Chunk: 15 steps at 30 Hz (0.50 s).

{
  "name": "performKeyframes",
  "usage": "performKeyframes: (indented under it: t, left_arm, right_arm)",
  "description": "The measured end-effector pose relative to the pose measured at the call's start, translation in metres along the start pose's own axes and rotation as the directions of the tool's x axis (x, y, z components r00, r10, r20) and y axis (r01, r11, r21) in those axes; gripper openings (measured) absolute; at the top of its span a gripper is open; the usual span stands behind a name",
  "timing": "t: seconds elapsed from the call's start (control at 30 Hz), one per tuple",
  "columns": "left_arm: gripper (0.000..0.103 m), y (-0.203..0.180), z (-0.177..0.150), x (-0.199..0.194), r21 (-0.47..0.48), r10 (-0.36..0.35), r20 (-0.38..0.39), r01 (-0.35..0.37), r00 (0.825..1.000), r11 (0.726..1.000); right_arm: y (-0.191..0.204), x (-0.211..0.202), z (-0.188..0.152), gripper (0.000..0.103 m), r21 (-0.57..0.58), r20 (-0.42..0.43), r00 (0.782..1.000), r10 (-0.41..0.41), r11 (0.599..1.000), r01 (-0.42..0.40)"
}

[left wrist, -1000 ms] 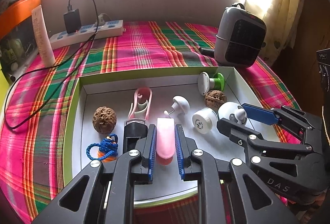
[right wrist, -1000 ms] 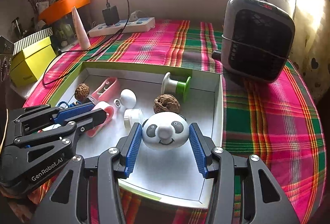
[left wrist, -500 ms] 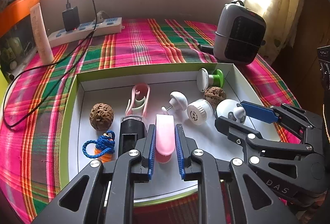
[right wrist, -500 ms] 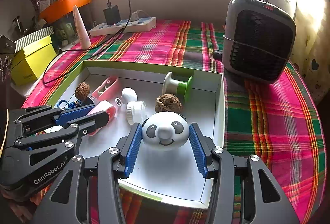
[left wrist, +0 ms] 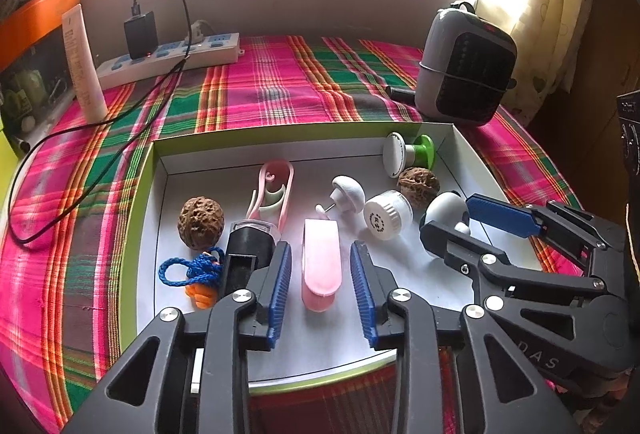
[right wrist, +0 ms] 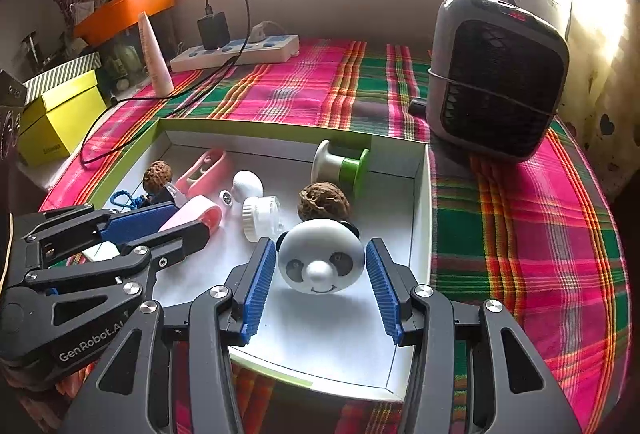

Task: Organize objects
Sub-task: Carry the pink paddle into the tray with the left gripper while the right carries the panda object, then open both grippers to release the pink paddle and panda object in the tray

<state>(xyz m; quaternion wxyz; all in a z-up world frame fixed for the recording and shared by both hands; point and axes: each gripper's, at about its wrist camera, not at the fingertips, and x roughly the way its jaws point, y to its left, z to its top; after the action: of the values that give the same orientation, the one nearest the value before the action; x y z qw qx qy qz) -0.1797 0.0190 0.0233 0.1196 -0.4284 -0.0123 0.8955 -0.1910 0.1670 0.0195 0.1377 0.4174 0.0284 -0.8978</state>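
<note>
"GenRobot.AI" marks the left gripper [left wrist: 321, 284], jaws apart astride a pink clip [left wrist: 321, 263]; right gripper [right wrist: 320, 288] gapes around a panda [right wrist: 321, 260].

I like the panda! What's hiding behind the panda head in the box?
Right behind the panda head sits a brown walnut, partly covered by it. Farther back lies a green and white spool. The walnut's bottom is hidden.
</note>
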Motion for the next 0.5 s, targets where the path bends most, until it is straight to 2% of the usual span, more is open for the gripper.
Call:
performKeyframes:
  t: [0.5]
  left_arm:
    - [0.042,-0.004,-0.006,-0.014,-0.005,0.034,0.017,-0.034,0.999,0.999]
  right_arm:
    - [0.0,-0.011,-0.004,0.049,0.02,0.011,1.0,-0.006,1.0,0.006]
